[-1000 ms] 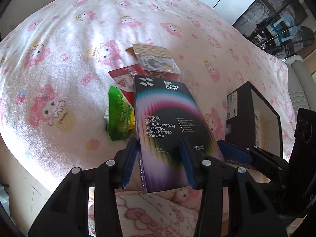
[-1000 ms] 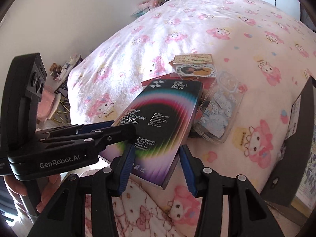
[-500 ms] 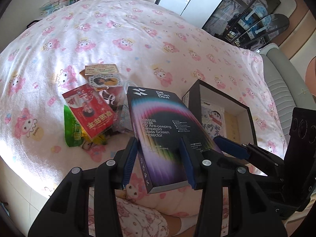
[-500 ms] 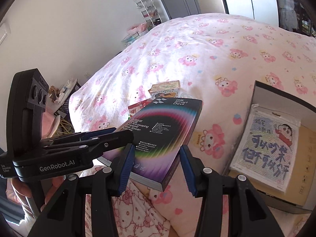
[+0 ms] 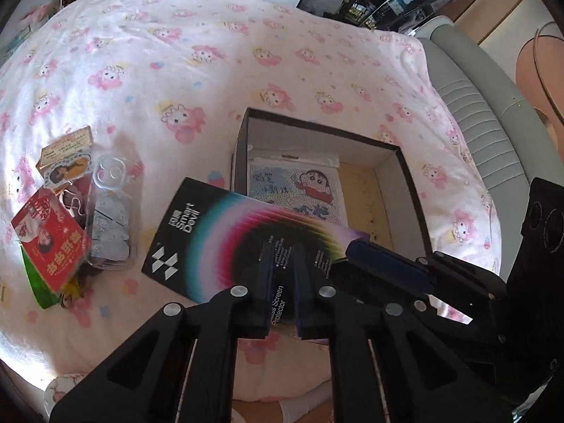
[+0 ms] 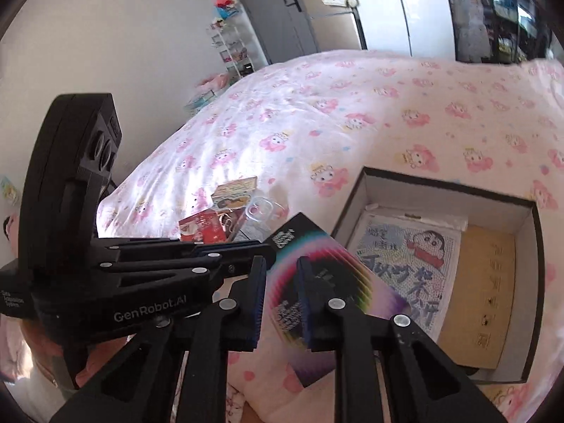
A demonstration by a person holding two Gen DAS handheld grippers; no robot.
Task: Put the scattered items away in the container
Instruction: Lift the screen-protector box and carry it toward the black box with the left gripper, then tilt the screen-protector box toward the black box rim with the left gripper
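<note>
Both grippers pinch the near edge of a black screen-protector box with rainbow print (image 5: 246,243), also in the right wrist view (image 6: 317,268). My left gripper (image 5: 283,282) and my right gripper (image 6: 280,296) are each shut on it and hold it tilted above the bed, its far end by the near left corner of the open black cardboard box (image 5: 243,134). That box (image 6: 528,320) holds a cartoon packet (image 5: 296,190) lying flat. The right gripper body shows in the left view (image 5: 405,271).
A pile lies on the pink-print bedspread (image 5: 176,53) at left: a red packet (image 5: 53,243), a green packet (image 5: 42,289), a clear phone case (image 5: 109,208) and a small card (image 5: 67,148). A grey headboard (image 5: 493,105) runs at right.
The screen-protector box has been carried right, away from the pile and up to the black box, and turned slantwise. Both grippers' fingers have closed much narrower on its edge.
</note>
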